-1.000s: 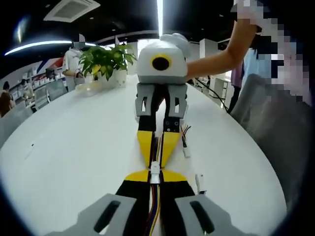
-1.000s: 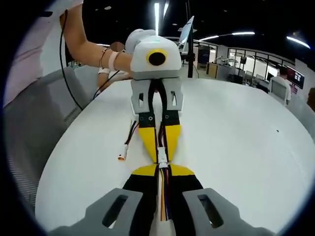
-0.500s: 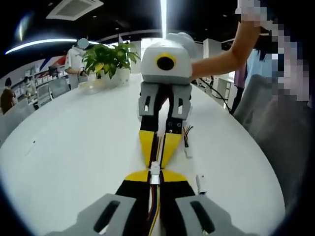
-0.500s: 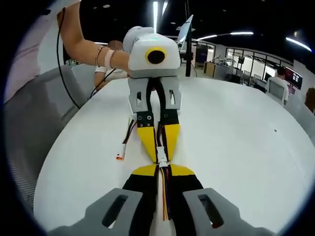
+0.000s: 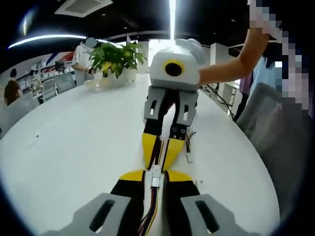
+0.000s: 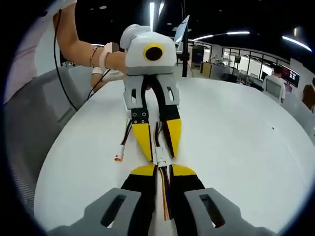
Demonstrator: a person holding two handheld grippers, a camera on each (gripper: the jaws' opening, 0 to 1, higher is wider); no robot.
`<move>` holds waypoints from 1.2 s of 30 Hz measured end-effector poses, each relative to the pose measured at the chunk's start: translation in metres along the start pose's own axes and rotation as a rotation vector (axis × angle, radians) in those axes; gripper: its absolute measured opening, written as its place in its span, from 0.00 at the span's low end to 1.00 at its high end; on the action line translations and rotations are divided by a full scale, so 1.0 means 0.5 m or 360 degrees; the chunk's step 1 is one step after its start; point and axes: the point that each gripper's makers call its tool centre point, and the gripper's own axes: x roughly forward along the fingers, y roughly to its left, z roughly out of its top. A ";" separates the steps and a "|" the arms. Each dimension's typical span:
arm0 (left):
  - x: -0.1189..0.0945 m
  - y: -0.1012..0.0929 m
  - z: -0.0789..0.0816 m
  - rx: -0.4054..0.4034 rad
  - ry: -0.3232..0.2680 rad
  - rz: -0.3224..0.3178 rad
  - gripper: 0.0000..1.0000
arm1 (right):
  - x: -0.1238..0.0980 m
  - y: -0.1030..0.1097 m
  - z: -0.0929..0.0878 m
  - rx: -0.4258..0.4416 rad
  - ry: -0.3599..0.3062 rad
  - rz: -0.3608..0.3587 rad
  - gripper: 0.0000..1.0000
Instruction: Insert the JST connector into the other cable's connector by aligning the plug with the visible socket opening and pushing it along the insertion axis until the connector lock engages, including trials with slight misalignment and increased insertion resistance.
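Two white JST connectors (image 5: 155, 180) meet end to end above the white table (image 5: 74, 142). My left gripper (image 5: 156, 175) is shut on the near one, and its coloured wires (image 5: 151, 214) run back between the jaws. Facing it tip to tip, my right gripper (image 5: 158, 165) is held by a person's hand and leans slightly right. In the right gripper view, my right gripper (image 6: 162, 170) is shut on its cable just behind the joined connectors (image 6: 159, 153). Its wires (image 6: 164, 196) trail down the middle. The left gripper (image 6: 160, 157) pinches the far half and tilts left.
A spare cable (image 6: 125, 140) with a small connector lies left of the grippers, seen also as a loose cable (image 5: 188, 147) on the right. A potted plant (image 5: 118, 56) stands at the far table edge. Grey chairs (image 5: 275, 132) flank the table. People stand in the background.
Both cameras have shifted a little. The facing grippers now stand at a slight angle to each other instead of in line. The connectors stay pressed together between the tips.
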 end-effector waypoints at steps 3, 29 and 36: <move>-0.009 0.012 -0.001 0.0017 0.0003 0.0023 0.10 | -0.001 -0.002 0.001 0.0004 -0.0004 -0.0011 0.08; -0.054 -0.015 0.070 0.0055 -0.0091 0.0113 0.20 | -0.067 0.018 0.066 0.0051 -0.0155 -0.0099 0.06; -0.056 -0.048 0.080 0.0106 -0.0091 0.0079 0.19 | -0.080 0.038 0.079 0.0041 -0.0171 -0.0107 0.06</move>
